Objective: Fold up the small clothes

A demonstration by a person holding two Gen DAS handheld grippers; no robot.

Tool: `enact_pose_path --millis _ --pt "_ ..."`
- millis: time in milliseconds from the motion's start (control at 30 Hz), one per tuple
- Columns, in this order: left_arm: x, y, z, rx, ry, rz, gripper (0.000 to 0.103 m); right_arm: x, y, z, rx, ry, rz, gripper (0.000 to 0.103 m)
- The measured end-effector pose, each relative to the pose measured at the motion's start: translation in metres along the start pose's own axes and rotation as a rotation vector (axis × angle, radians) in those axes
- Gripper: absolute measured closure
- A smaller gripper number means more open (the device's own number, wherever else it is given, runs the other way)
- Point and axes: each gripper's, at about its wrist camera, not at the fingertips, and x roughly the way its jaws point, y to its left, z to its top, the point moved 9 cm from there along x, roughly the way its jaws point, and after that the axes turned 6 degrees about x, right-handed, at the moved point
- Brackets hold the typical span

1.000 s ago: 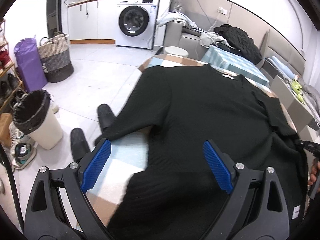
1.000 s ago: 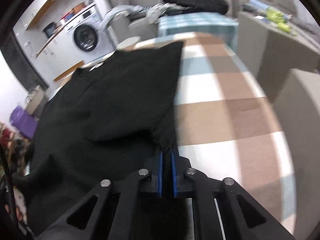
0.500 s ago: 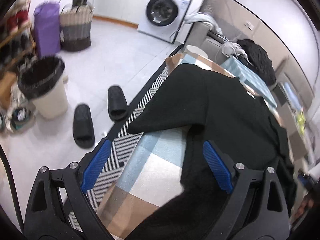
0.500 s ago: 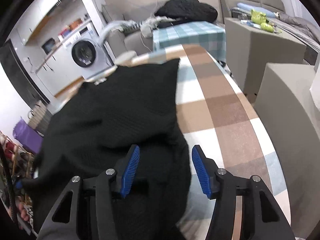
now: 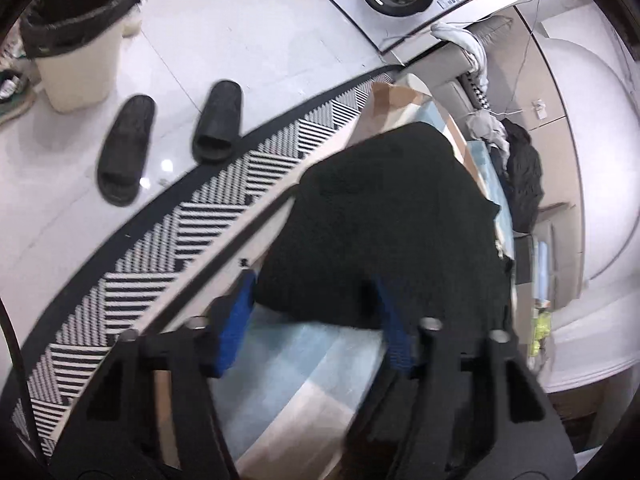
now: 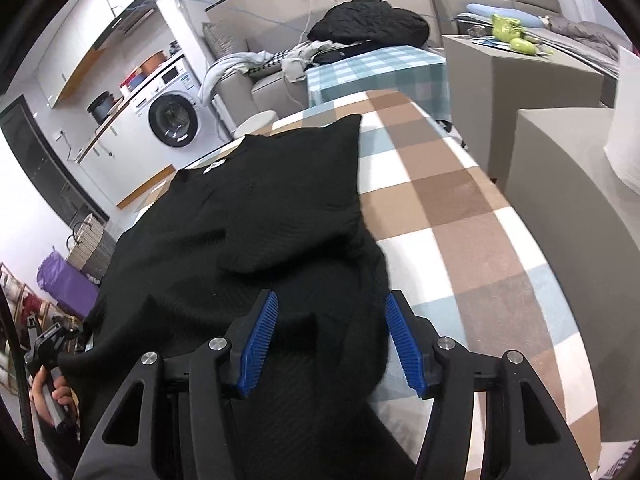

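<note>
A black knit top (image 6: 256, 224) lies spread on a checked table cover (image 6: 452, 216), its right sleeve folded inward over the body. My right gripper (image 6: 330, 338) is open just above the top's right lower edge, blue pads on either side of the cloth. In the left wrist view my left gripper (image 5: 316, 320) is open around the hanging end of the left sleeve (image 5: 384, 216) at the table's left edge. The left gripper also shows in the right wrist view (image 6: 52, 340) at the sleeve's tip.
Below the left edge lie a striped rug (image 5: 168, 240), two black slippers (image 5: 172, 136) and a lined bin (image 5: 76, 36). A washing machine (image 6: 172, 120), a sofa with clothes (image 6: 360, 36) and grey boxes (image 6: 560, 184) stand around the table.
My right gripper let go of the folded right sleeve and opened. My left gripper swung left and down over the table edge to the left sleeve's end.
</note>
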Motion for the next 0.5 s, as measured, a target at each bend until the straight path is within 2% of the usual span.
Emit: enact_pose_path --millis 133,233,400,467,500 --pt "0.003 0.002 0.014 -0.040 -0.048 -0.049 0.082 -0.006 -0.011 0.004 0.039 -0.022 0.004 0.045" --pt "-0.008 -0.014 0.026 0.026 -0.131 -0.039 0.088 -0.009 -0.013 0.004 0.042 -0.027 0.005 0.045" --pt "-0.032 -0.066 0.039 0.236 -0.262 0.053 0.092 -0.012 -0.013 0.002 0.039 -0.026 0.013 0.043" --pt "-0.039 -0.103 0.043 0.351 -0.298 0.091 0.092 -0.011 -0.012 -0.001 0.036 -0.018 0.013 0.043" --pt "-0.039 -0.131 0.046 0.445 -0.323 0.110 0.093 -0.012 -0.011 -0.002 0.034 -0.017 0.015 0.043"
